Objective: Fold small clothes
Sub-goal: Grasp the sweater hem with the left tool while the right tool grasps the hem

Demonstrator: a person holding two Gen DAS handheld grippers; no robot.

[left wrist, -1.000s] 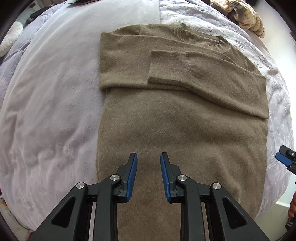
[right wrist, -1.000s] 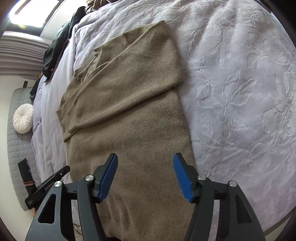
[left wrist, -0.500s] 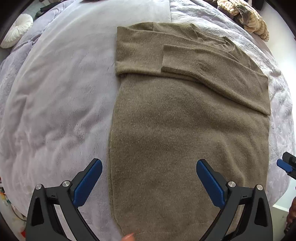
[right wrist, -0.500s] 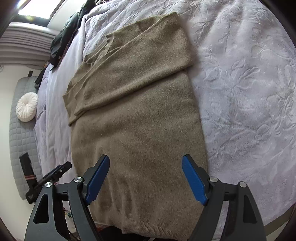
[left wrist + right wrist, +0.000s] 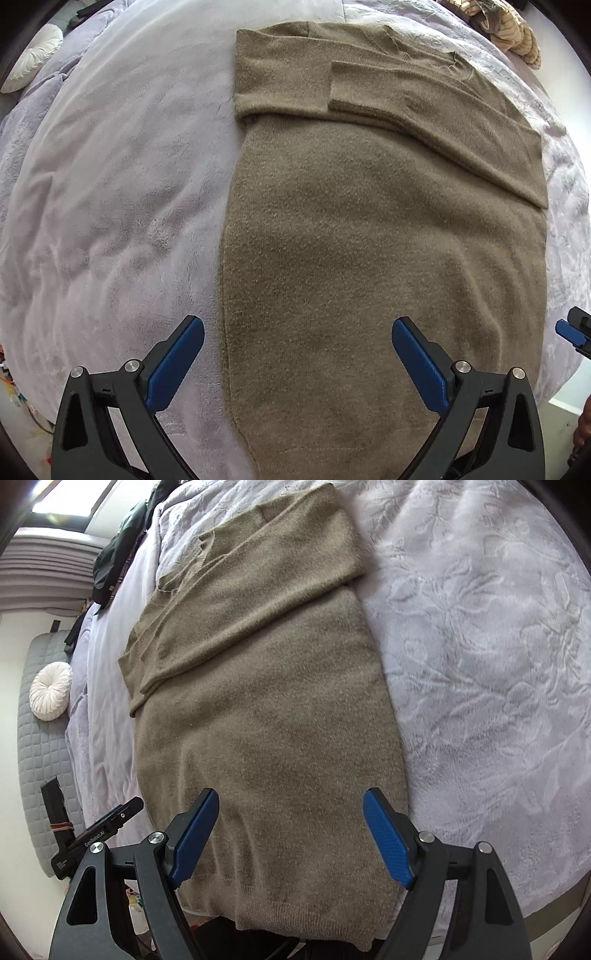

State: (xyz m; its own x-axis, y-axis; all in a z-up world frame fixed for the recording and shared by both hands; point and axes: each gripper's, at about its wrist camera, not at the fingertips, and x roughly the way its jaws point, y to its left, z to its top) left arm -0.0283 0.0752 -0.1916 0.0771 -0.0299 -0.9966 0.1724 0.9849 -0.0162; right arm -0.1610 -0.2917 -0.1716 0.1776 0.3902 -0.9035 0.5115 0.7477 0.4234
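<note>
With both sleeves already folded across its chest, the sweater [image 5: 369,258] lies flat on the bedspread [image 5: 110,184]; left gripper [image 5: 297,363] and right gripper [image 5: 290,836] hover wide open, empty, above its hem. Pinch both hem corners evenly, lift toward the collar.

Both views are evenly lit by soft daylight. A blown-out window [image 5: 62,502] is seen at the upper left of the right wrist view. Only faint shadows are cast on the sweater [image 5: 369,258]. Edges are bent by fisheye distortion and ringed by dark vignetting.
</note>
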